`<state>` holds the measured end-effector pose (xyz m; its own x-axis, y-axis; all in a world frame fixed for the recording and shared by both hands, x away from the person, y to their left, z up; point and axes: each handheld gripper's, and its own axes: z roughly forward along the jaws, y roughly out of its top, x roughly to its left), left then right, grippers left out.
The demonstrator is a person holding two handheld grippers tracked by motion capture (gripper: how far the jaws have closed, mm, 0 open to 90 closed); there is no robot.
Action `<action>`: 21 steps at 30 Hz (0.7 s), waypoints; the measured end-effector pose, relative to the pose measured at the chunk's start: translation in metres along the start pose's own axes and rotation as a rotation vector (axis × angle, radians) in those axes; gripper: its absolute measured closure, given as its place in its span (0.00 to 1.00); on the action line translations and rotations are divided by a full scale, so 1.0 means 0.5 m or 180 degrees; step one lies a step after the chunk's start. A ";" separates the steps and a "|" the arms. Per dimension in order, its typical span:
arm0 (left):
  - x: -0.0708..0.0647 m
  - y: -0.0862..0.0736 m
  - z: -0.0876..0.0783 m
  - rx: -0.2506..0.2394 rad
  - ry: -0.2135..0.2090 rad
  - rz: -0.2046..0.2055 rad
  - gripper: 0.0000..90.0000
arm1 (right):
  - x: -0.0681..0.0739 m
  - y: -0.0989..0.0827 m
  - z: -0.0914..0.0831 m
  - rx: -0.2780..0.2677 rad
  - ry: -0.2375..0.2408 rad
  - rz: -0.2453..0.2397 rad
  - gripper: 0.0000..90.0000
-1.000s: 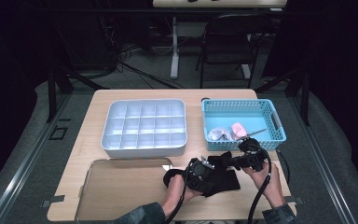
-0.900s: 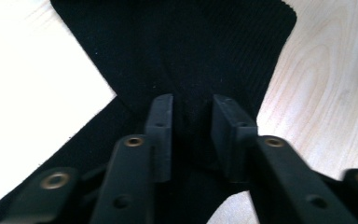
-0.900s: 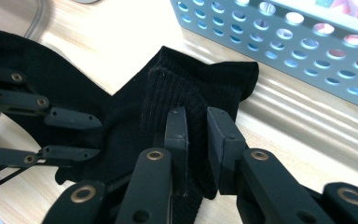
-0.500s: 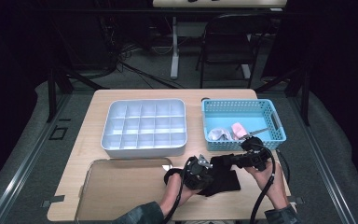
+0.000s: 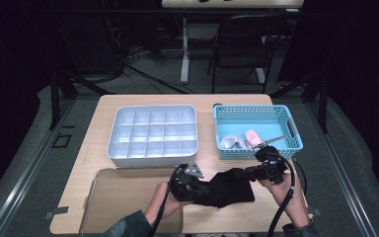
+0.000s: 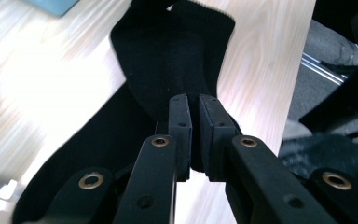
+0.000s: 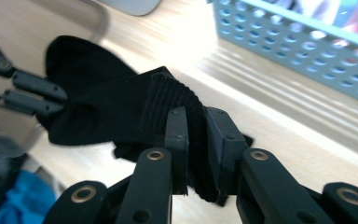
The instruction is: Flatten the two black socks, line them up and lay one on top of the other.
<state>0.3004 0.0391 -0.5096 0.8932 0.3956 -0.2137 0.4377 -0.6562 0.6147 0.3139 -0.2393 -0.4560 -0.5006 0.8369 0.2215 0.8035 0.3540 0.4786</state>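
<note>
Black ribbed sock point(image 5: 229, 186) pinched btwn both grippers' fingers.

**A dark recording lab built around one lit tabletop**

The wooden tabletop point(image 5: 227, 165) stands alone in a black-draped room, lit from above while everything around it falls into darkness. Beyond the tabletop's far edge, loose cables point(image 5: 143, 74) trail over grey carpet beside a black chair point(image 5: 239, 49) and the white leg of a second desk point(image 5: 184, 52). Metal floor rails point(image 5: 27, 165) run along either side of the tabletop. On it sit staged props: a white compartment tray point(image 5: 153, 131) and a blue plastic basket point(image 5: 256, 129).
</note>
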 end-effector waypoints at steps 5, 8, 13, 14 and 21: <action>0.033 -0.022 -0.036 0.0058 -0.0027 -0.0058 0.94 | 0.003 -0.001 0.003 0.0068 0.0135 0.0041 0.88; 0.054 -0.032 -0.044 0.0096 0.0035 -0.0106 0.94 | -0.003 -0.002 0.019 0.0137 0.0167 0.0068 0.88; 0.081 -0.043 -0.022 0.0226 0.0164 -0.0174 0.94 | -0.028 -0.015 0.078 0.0333 0.0237 0.0166 0.88; 0.086 -0.046 -0.017 0.0241 0.0186 -0.0199 0.94 | -0.031 -0.019 0.090 0.0366 0.0231 0.0208 0.88; 0.093 -0.056 -0.003 0.0400 0.0297 -0.0349 0.82 | -0.054 -0.044 0.131 0.0379 0.0109 0.0039 0.72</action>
<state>0.3293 0.0769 -0.5358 0.8285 0.5232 -0.1994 0.5466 -0.6787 0.4905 0.3305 -0.2423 -0.5280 -0.4995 0.8275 0.2565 0.8412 0.3925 0.3719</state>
